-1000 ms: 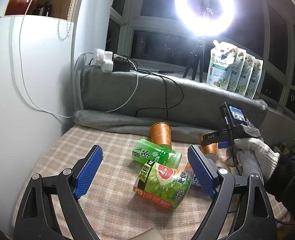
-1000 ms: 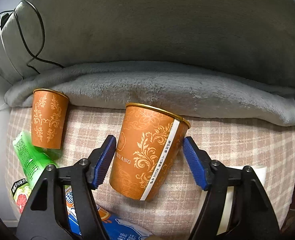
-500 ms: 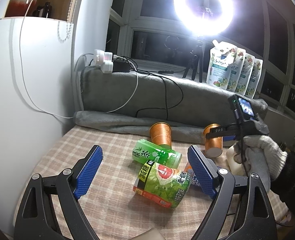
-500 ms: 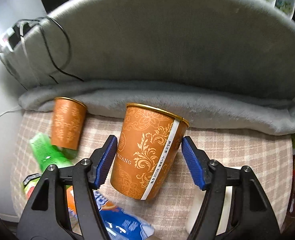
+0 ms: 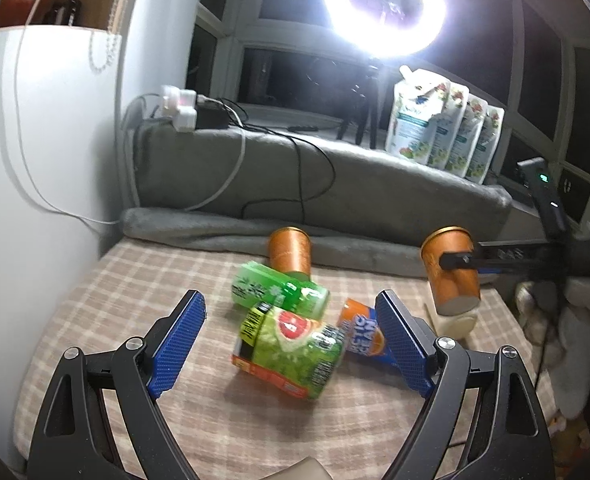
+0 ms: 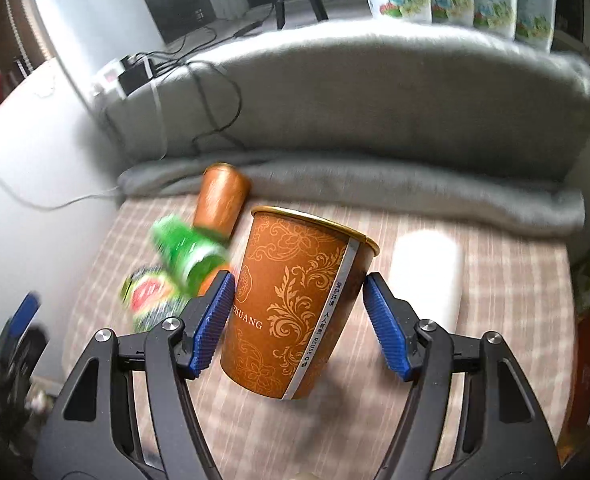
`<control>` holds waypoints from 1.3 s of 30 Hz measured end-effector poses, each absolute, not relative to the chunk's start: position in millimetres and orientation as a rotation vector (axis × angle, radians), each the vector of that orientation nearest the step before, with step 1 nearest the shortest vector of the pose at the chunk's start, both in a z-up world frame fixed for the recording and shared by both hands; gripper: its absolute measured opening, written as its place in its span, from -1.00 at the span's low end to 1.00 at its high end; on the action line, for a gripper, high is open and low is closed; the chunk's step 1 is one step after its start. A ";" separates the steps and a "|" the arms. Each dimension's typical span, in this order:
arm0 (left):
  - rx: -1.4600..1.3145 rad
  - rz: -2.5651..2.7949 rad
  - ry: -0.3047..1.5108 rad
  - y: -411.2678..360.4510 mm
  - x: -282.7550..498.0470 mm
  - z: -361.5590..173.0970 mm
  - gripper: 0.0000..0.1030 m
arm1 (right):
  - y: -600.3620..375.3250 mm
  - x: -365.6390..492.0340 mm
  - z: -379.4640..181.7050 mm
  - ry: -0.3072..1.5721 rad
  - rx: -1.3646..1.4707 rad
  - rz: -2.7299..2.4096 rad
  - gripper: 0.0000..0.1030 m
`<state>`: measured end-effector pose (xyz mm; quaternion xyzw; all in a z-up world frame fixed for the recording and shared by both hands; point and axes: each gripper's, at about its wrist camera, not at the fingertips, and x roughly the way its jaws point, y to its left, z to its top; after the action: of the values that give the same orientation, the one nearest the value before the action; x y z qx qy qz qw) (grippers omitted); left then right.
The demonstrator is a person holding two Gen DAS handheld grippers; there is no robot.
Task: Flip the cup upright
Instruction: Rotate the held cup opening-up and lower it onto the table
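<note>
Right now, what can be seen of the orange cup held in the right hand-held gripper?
The orange cup looks like paper, printed with pale floral scrollwork, the letters "HUANG", a gold rim and a white seam strip of small text. The right hand-held gripper clamps its sides between blue ribbed pads. In the left wrist view, the cup hangs above the checked cloth, touching nothing else, tilted, with its flat grey closed end lowest and its gold rim uppermost. A white cylinder lies behind it.

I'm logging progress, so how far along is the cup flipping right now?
Done: the right claw has gripped the orange cup and raised it off the checked cloth. In hand: the cup hangs tilted in the air, gold rim uppermost. Left: set it down upright. The left claw is open, holding nothing.
</note>
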<state>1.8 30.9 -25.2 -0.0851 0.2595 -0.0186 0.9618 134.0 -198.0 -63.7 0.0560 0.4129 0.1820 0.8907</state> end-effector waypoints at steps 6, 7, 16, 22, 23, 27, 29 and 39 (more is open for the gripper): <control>-0.187 -0.112 0.586 17.3 4.7 -33.3 0.69 | -207.0 86.3 -98.2 0.942 0.135 0.415 0.35; -0.190 -0.125 0.598 14.8 5.3 -34.9 0.69 | -207.5 83.6 -104.3 0.960 0.145 0.420 0.35; -0.214 -0.239 0.722 -9.2 12.2 -51.8 0.67 | -206.4 65.0 -151.0 1.059 0.154 0.443 0.35; -0.219 -0.264 0.762 -17.7 14.0 -62.0 0.67 | -209.1 62.0 -151.8 1.044 0.164 0.453 0.30; -0.220 -0.264 0.768 -18.4 14.0 -63.6 0.67 | -209.5 61.0 -151.1 1.042 0.165 0.454 0.30; -0.216 -0.271 0.782 -20.2 13.4 -68.4 0.67 | -211.8 56.2 -146.9 1.035 0.170 0.466 0.29; -0.213 -0.276 0.791 -21.7 14.4 -70.0 0.67 | -213.5 53.5 -145.1 1.038 0.175 0.471 0.29; -0.209 -0.316 0.837 -31.3 18.1 -76.9 0.67 | -201.5 44.7 -153.7 1.115 0.138 0.563 0.31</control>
<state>18.1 -31.3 -76.9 -0.1010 0.4039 -0.1525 0.8963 44.7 -201.5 -153.7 0.0643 0.5215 0.2631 0.8091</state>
